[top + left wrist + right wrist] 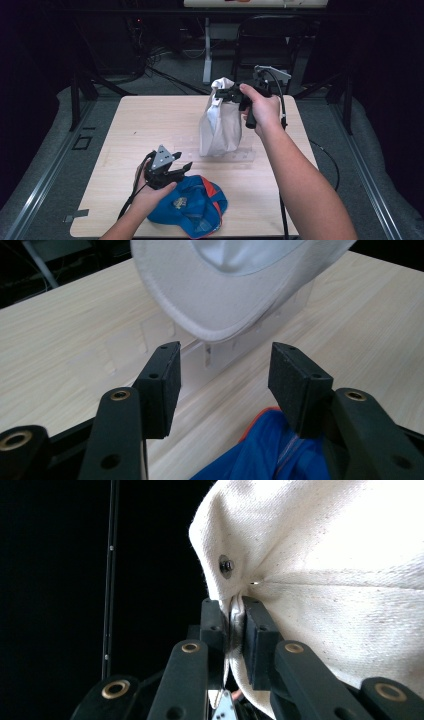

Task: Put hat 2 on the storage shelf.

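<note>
I see the pale wooden desk (150, 130) filling the middle of the high view, with dark floor and a black chair (270, 35) beyond its far edge. On the right half of the desk, toward the far side, a white cap (220, 125) hangs upright, its brim pointing down and resting on or just above a clear plastic stand (235, 156) that lies flat on the wood; I cannot tell whether the brim touches it. At the near edge, a little left of centre, a blue cap (192, 207) with orange trim lies on the desk.

My right gripper (227, 94) is up at the far right, level with the top of the white cap. In the right gripper view its fingers (257, 640) are pinched narrow on a fold of the white fabric, just below a small metal eyelet (226, 566), so the cap is held by its crown.

My left gripper (181, 167) sits low at the near left, just beside the far edge of the blue cap. Its fingers (162, 385) stand wide with nothing between them. They point toward the white brim and the clear stand, with the blue fabric just beneath the right finger.
</note>
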{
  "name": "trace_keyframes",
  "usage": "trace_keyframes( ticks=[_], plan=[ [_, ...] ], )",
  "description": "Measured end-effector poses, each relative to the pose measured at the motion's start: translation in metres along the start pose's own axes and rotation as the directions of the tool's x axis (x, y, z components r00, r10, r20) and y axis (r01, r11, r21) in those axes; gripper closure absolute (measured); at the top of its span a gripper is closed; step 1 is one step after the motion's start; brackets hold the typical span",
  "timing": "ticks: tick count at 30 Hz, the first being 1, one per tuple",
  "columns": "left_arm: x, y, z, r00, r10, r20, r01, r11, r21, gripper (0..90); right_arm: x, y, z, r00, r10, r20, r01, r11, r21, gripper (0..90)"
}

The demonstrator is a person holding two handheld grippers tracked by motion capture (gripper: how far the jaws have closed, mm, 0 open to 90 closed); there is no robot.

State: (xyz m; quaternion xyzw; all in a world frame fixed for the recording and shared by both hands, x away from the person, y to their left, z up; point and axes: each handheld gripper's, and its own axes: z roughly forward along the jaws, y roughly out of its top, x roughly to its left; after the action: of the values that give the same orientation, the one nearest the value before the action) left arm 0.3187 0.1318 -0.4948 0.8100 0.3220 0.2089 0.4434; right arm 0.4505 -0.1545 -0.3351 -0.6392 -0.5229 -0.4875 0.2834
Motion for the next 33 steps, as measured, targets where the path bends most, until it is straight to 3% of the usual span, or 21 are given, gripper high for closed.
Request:
trace_keyframes(
  ticks=[10, 13, 20, 26, 28, 33],
  plan=[
    [-0.017, 0.012, 0.025, 0.9986, 0.053, 0.006, -0.053, 0.9983, 0.026, 45.5, 0.001, -0.001, -0.001, 1.0000, 0.003, 0.004, -0.003, 1.0000, 0.003, 81.5],
    [-0.020, 0.012, 0.037, 0.9960, 0.087, -0.016, -0.087, 0.9950, 0.049, 50.7, 0.001, -0.001, -0.001, 1.0000, -0.003, 0.000, 0.003, 1.0000, 0.002, 81.5],
    [-0.022, 0.009, 0.051, 0.9924, 0.114, -0.046, -0.111, 0.9919, 0.061, 56.0, 0.002, -0.002, 0.000, 1.0000, -0.003, -0.002, 0.003, 0.9999, 0.011, 81.5],
    [-0.023, 0.010, 0.060, 0.9927, 0.093, -0.077, -0.089, 0.9944, 0.058, 51.4, 0.001, -0.001, 0.000, 1.0000, -0.005, -0.003, 0.005, 1.0000, 0.007, 81.4],
    [-0.022, 0.010, 0.063, 0.9921, 0.084, -0.094, -0.077, 0.9945, 0.070, 55.4, 0.001, -0.001, -0.001, 1.0000, -0.006, -0.001, 0.006, 1.0000, 0.005, 81.4],
    [-0.018, 0.011, 0.062, 0.9932, 0.073, -0.091, -0.068, 0.9958, 0.061, 67.8, 0.001, -0.002, -0.001, 1.0000, -0.005, -0.002, 0.005, 1.0000, 0.007, 81.4]
  ],
)
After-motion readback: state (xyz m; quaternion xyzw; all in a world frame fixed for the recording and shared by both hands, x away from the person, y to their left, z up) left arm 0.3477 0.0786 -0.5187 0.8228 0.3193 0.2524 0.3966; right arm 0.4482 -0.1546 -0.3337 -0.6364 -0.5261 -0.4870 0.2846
